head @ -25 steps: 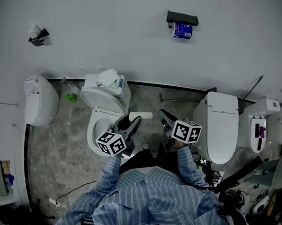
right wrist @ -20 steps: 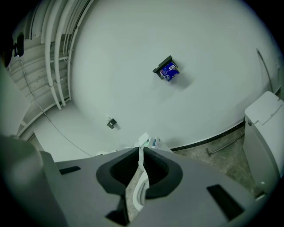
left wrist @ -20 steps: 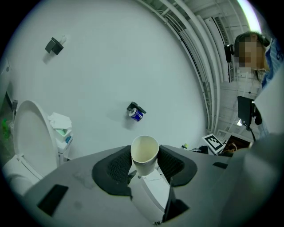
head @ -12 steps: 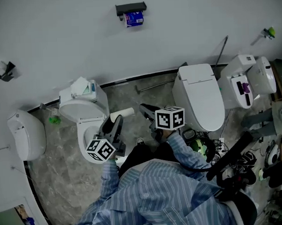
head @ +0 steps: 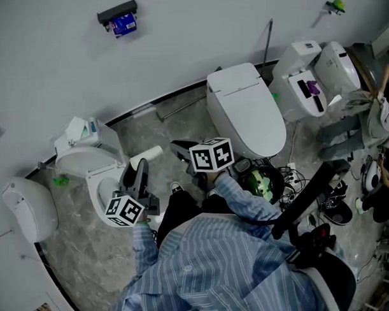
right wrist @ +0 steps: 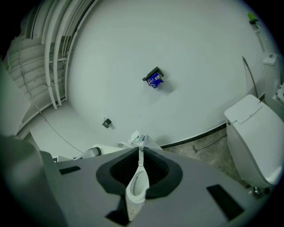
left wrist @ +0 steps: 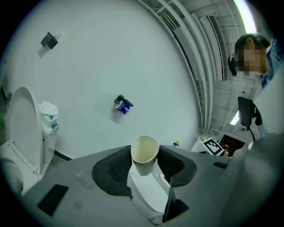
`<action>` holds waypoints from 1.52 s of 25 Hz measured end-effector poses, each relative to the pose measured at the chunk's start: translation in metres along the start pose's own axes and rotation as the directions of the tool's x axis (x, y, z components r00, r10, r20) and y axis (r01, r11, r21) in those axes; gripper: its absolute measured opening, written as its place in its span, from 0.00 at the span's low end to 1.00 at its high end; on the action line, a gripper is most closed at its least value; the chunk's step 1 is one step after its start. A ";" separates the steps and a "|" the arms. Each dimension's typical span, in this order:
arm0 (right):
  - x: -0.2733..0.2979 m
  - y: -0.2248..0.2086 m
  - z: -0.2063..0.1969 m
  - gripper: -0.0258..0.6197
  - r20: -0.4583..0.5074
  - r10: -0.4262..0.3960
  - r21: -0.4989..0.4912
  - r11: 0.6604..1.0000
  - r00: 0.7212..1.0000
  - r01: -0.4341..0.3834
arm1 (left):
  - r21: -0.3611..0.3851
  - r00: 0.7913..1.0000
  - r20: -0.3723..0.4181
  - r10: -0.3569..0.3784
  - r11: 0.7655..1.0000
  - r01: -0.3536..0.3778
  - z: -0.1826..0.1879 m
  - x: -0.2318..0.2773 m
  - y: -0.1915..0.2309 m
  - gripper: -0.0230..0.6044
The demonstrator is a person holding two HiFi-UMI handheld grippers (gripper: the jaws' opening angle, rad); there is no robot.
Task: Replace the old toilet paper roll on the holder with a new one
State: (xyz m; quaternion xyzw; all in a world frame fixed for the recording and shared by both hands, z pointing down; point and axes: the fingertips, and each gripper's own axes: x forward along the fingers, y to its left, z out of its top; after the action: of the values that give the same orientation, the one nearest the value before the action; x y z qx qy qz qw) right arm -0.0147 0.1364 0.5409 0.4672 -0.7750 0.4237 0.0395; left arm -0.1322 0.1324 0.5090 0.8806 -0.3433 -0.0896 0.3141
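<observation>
**Item:** cardboard tube [left wrist: 144, 153], the spent core of a toilet roll.

**Location:** off the wall holder [head: 118, 16], well below it and well apart from it. It is carried about level at the tip of the left gripper [left wrist: 145, 165].

**Grip, left:** the pads press on the tube's two sides, and its width holds the jaws apart.

**Grip, right:** the right gripper [right wrist: 140, 153] has its jaws drawn together to a thin line with nothing between them. It is also well below the holder.

**Change on record:** within the last second the holder has slid from the upper right of the head view to its upper left. The closed white toilet [head: 247, 108], down and right of the holder, has come further into the picture. Both grippers have swung along with the person. Neither grip has altered.

**Reading:** the old core appears already removed and is being carried away from the holder, probably for disposal. Fitting the new roll looks not yet begun. A blue-printed pack [right wrist: 155, 80] hangs just under the holder; whether it is a mounted roll cannot be told.

**Description:** short, cream and thin-walled, bare of paper. The open mouth is slightly oval and faces the left gripper view. No dents are visible.
</observation>
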 end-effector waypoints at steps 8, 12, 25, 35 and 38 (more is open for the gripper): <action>-0.058 -0.033 -0.025 0.10 -0.022 0.008 0.003 1.000 1.000 -0.008 | 0.000 0.999 -0.018 0.028 1.000 -0.028 -0.051 0.001 -0.052 0.32; -0.079 -0.039 -0.034 0.10 -0.025 0.026 -0.006 1.000 0.999 -0.026 | -0.001 0.999 -0.002 0.040 0.999 -0.040 -0.066 -0.002 -0.070 0.32; -0.094 -0.038 -0.031 0.10 -0.009 0.061 -0.032 0.998 0.998 -0.062 | 0.031 0.996 0.040 0.074 0.997 -0.075 -0.067 -0.015 -0.084 0.32; -0.089 -0.032 -0.038 0.10 -0.021 0.081 -0.037 0.996 0.997 -0.081 | 0.037 0.994 0.050 0.096 0.995 -0.098 -0.067 -0.028 -0.082 0.32; -0.090 -0.032 -0.041 0.10 -0.025 0.080 -0.037 0.996 0.996 -0.081 | 0.037 0.994 0.054 0.100 0.994 -0.102 -0.067 -0.030 -0.081 0.32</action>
State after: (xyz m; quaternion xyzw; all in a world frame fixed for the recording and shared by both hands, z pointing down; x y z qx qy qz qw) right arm 0.0466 0.2202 0.5457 0.4298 -0.8006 0.4155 0.0404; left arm -0.0848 0.2313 0.5102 0.8656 -0.3971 -0.0895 0.2915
